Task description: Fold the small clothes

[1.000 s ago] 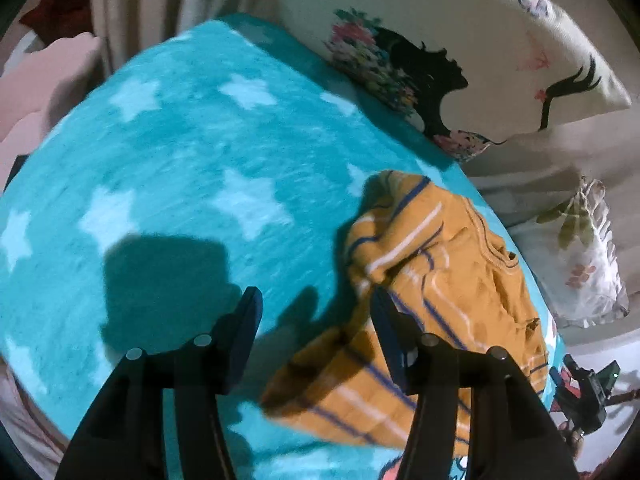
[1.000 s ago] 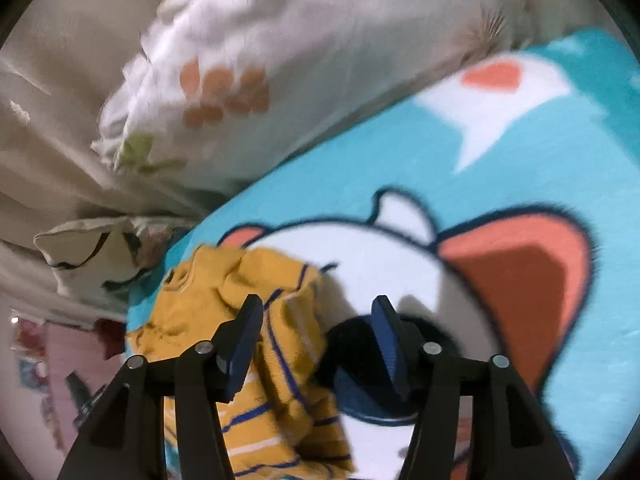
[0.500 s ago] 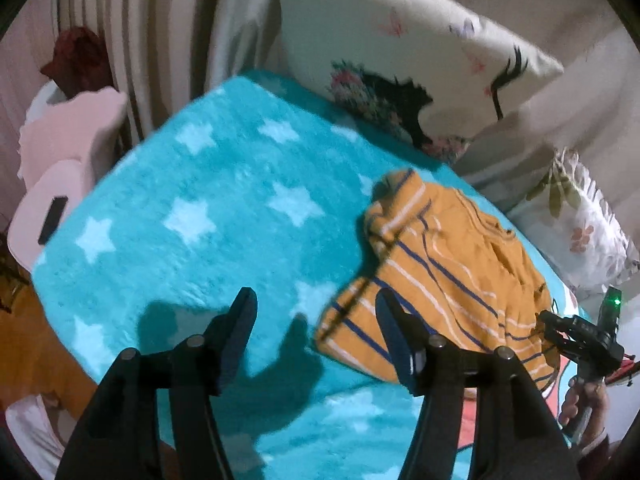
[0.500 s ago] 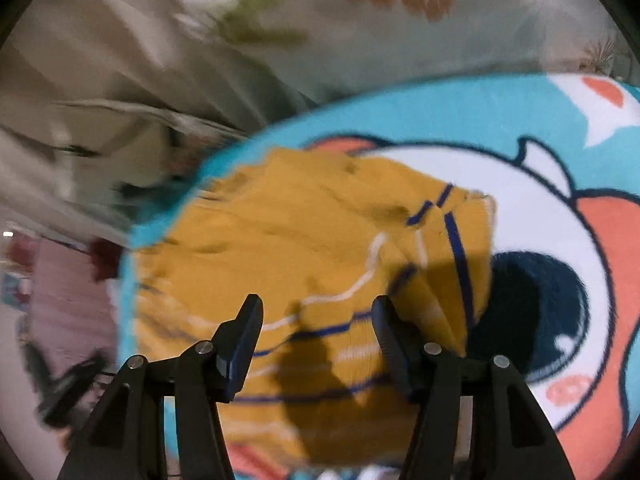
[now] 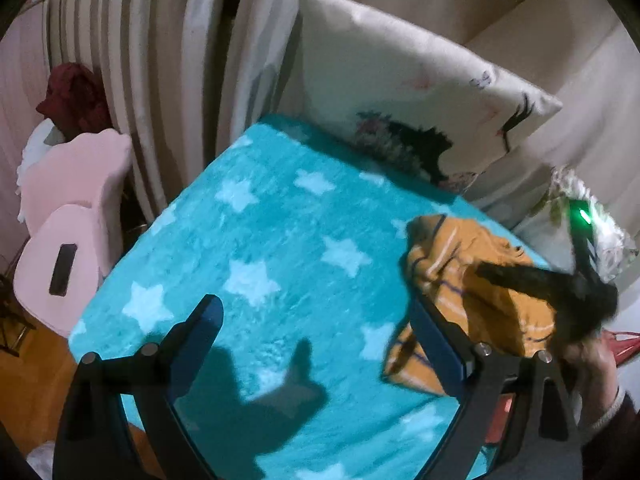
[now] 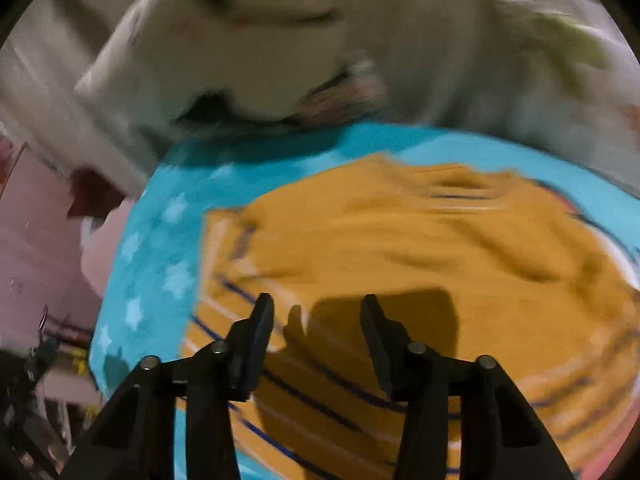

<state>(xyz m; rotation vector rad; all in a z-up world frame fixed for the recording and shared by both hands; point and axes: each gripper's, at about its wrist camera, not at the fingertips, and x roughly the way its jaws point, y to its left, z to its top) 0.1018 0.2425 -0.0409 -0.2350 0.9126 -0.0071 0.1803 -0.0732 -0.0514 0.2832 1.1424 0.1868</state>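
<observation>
lying rumpled, mustard striped shirt [image 6: 420, 264]

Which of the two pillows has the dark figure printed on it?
The big cream pillow standing behind the teal blanket; the smaller pillow to its right has a leafy print.

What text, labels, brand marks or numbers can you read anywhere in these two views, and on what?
None: no readable text in either view.
The pillow carries only pictures, a dark silhouette and flowers.
The yellow striped shirt shows stripes only; any tag is lost in motion blur.
The teal blanket has white stars, no lettering.
</observation>
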